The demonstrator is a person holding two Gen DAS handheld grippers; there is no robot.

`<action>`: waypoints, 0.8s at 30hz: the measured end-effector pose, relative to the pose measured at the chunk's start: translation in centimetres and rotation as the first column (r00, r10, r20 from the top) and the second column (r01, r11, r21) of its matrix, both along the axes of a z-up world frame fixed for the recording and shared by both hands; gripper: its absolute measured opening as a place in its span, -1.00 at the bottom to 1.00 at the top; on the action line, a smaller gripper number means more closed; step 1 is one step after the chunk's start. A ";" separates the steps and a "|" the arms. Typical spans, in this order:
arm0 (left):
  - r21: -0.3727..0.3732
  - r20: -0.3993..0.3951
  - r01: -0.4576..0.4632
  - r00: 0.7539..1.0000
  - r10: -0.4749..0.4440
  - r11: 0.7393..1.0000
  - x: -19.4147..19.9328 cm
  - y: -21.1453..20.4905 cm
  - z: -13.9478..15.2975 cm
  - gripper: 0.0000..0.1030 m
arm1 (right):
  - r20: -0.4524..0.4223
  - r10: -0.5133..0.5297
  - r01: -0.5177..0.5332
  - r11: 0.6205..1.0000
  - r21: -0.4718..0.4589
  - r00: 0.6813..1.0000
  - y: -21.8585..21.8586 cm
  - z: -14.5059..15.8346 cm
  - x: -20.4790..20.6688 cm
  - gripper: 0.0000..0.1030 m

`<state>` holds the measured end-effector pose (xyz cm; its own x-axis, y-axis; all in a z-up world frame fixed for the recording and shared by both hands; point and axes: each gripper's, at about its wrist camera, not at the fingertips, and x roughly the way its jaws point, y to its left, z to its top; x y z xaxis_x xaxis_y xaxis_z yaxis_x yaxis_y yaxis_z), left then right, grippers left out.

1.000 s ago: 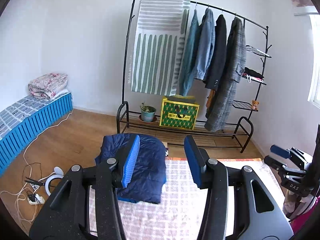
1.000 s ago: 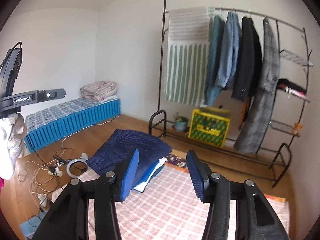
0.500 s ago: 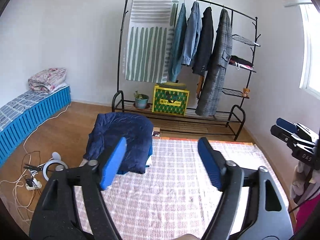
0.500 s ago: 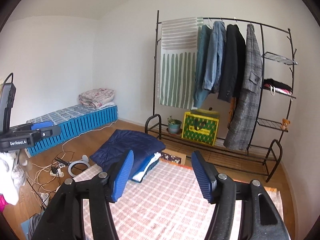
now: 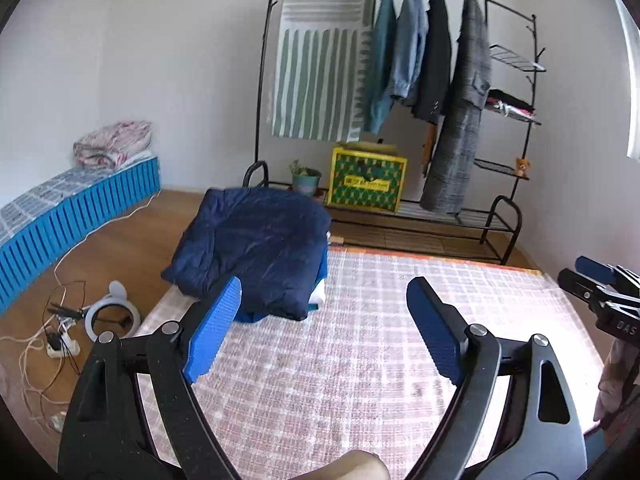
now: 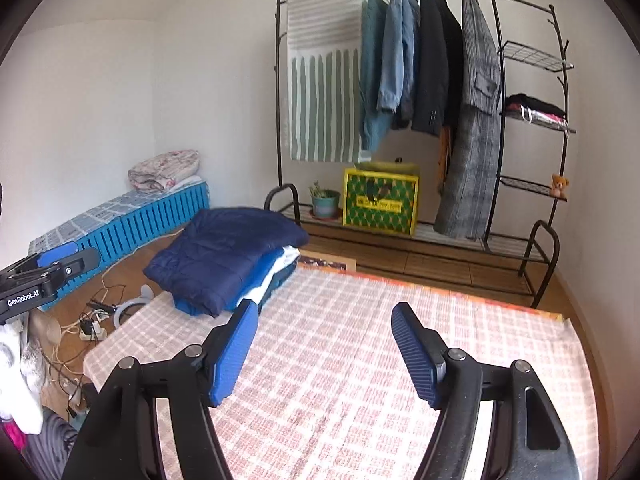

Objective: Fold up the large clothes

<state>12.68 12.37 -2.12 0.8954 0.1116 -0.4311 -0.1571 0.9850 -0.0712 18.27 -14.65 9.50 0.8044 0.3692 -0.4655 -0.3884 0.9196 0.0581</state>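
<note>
Over woven checked rug (image 5: 360, 360), both ribbed-pad tongs (image 5: 324, 320) (image 6: 324, 344) opening, empty, quilted navy jacket (image 5: 256, 248) folded.

Bedroom: clothes rack (image 6: 420, 100), low bed (image 6: 120, 220)

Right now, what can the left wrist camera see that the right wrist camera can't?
Only the left wrist camera shows the left gripper up close, jaws opening with nothing between them, and a bit of the person's skin at the bottom edge.

Only the right wrist camera shows the right gripper up close, also opening and empty, and the white and blue clothes stacked under the navy jacket.

Both show the checked rug, the clothes rack, the yellow-green box, the blue bed and the teddy bear.
</note>
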 end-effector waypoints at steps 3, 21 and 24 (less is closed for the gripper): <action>0.008 -0.010 -0.023 1.000 0.023 1.000 0.9 0.4 -1.8 0.69 | 0.007 -0.010 0.010 1.000 -0.016 1.000 0.5 -1.5 0.4 0.58; 0.082 -0.050 0.000 0.999 0.005 0.997 3.4 -1.5 -6.7 1.00 | -0.028 -0.053 0.052 0.998 -0.020 0.998 0.7 -7.1 2.5 1.00; 0.086 -0.061 0.005 0.998 0.000 0.996 3.6 -1.8 -7.0 1.00 | -0.024 -0.074 0.073 0.997 -0.017 0.997 0.4 -7.4 2.6 1.00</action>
